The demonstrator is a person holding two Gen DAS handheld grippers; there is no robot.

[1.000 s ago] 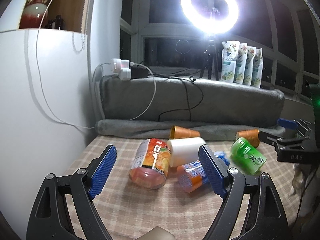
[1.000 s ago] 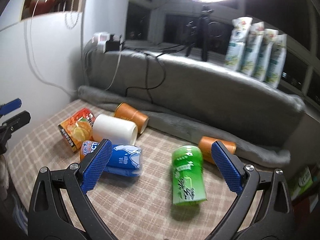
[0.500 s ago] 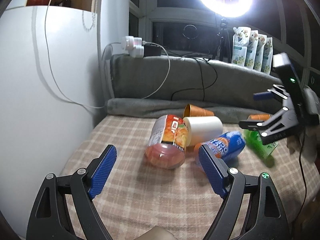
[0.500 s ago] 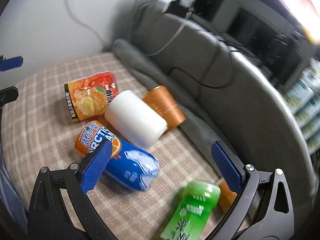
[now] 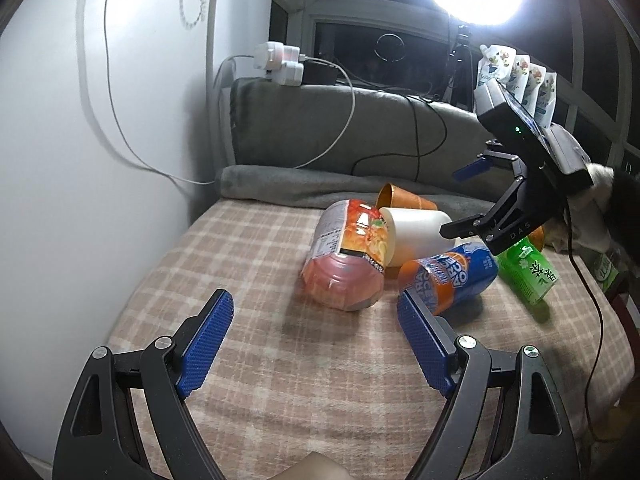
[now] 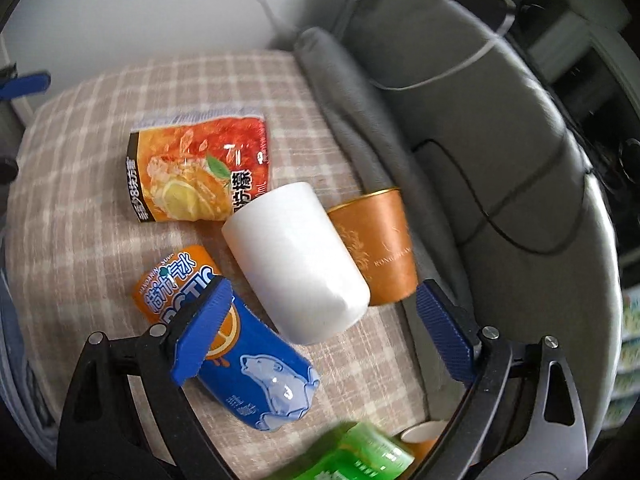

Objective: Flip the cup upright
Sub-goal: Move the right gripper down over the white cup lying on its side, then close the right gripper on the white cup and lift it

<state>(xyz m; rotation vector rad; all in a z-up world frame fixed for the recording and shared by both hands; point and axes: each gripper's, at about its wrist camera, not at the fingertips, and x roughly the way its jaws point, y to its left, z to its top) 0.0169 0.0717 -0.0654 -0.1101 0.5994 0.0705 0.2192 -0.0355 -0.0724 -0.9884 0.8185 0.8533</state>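
A white cup (image 6: 296, 264) lies on its side on the checked cloth, between an orange paper cup (image 6: 376, 248) and an orange-red drink bottle (image 6: 200, 172). It also shows in the left wrist view (image 5: 416, 232). My right gripper (image 6: 320, 332) is open and hovers just above the white cup's base end; it also shows in the left wrist view (image 5: 480, 208). My left gripper (image 5: 316, 340) is open and empty, low over the cloth, short of the orange-red bottle (image 5: 348, 256).
A blue and orange bottle (image 6: 228, 336) lies under my right gripper's left finger. A green bottle (image 5: 528, 272) and a second orange cup (image 6: 420, 438) lie to the right. A grey cushion (image 5: 360, 136) with cables backs the table. A white wall (image 5: 80, 160) stands left.
My right gripper has moved left and down over the white cup, tilting to look down on it. My left gripper has shifted slightly; the cups and bottles have not moved.
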